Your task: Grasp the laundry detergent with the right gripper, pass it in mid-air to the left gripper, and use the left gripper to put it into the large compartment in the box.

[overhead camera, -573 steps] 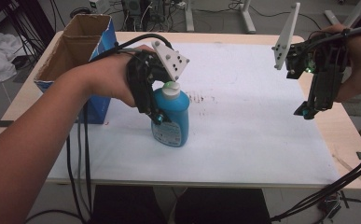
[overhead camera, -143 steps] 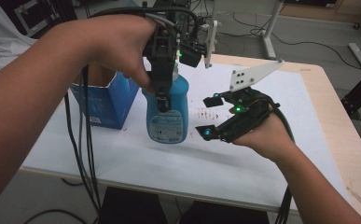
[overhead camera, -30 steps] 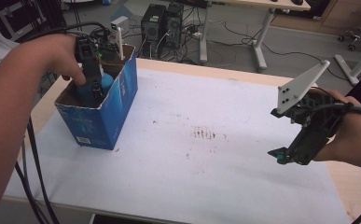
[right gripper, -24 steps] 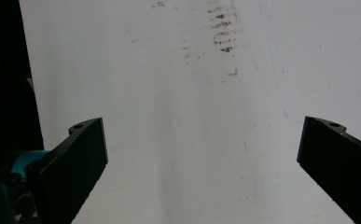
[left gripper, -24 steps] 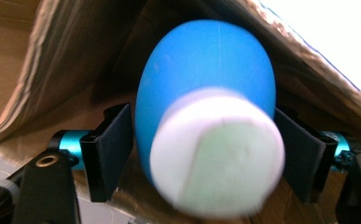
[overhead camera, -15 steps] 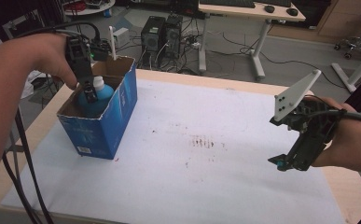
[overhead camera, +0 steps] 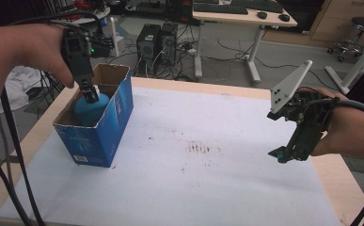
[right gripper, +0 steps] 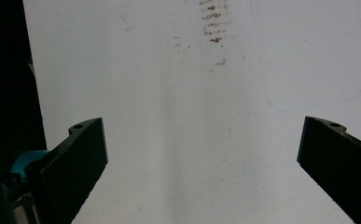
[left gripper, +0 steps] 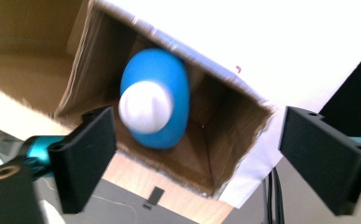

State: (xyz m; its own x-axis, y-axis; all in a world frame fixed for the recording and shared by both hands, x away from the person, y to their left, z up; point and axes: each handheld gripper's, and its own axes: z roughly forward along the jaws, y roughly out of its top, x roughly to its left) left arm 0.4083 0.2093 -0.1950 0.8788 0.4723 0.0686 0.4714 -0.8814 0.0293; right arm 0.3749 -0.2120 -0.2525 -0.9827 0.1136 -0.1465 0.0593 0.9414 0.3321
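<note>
A blue bottle (overhead camera: pixel 89 109) with a white cap stands inside an open blue cardboard box (overhead camera: pixel 99 136) at the table's left. My left gripper (overhead camera: pixel 89 94) hovers just above the cap. In the left gripper view its jaws stand wide apart, open, over the bottle (left gripper: pixel 162 100) and the box's brown inner wall (left gripper: pixel 215 140), and they touch nothing. My right gripper (overhead camera: pixel 283 155) hangs open over the right side of the white mat (overhead camera: pixel 208 188). Its jaws (right gripper: pixel 201 123) have nothing between them.
A brown stain (overhead camera: pixel 201 149) marks the middle of the mat, also visible as the stain (right gripper: pixel 214 23) ahead of the right jaws. Bare wooden table edge (overhead camera: pixel 339 179) runs past the mat on the right. Behind the table stand computer towers (overhead camera: pixel 158 44) and a desk.
The left gripper has lowered the bottle into the box and let go; its jaws now stand apart above the cap. The right gripper has stayed over the mat's right side.
</note>
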